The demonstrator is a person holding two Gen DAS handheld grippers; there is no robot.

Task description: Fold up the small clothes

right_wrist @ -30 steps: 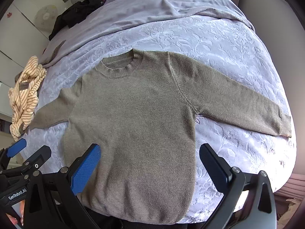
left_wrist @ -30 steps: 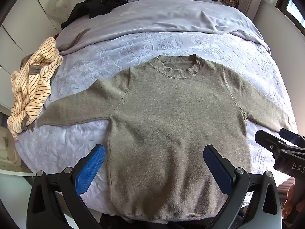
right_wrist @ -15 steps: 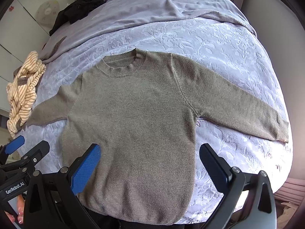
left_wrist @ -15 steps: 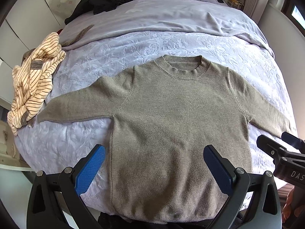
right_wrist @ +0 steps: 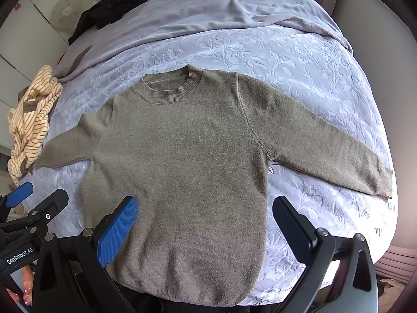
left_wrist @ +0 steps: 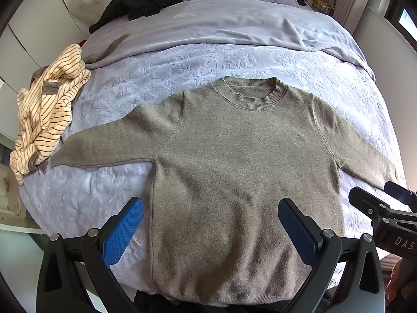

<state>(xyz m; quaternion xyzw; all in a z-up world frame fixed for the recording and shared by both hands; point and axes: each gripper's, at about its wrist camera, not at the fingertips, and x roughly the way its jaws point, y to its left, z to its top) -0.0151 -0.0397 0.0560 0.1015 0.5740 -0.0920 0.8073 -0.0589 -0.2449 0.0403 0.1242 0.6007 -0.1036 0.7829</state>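
A small olive-grey knit sweater lies flat on the lilac bed cover, front up, collar away from me, both sleeves spread out to the sides. Its hem hangs at the near bed edge. My left gripper is open and hovers above the lower body of the sweater, nothing between its blue pads. My right gripper is open too, over the sweater's lower right side. Each gripper also shows at the edge of the other's view: the right gripper and the left gripper.
A cream striped garment is bunched at the left edge of the bed. Black clothes lie near the head of the bed by a folded-back lilac blanket. A wall runs along the right side.
Both grippers have drawn back and risen slightly, so the sweater sits a bit lower and farther in both views. The sweater itself has not moved.
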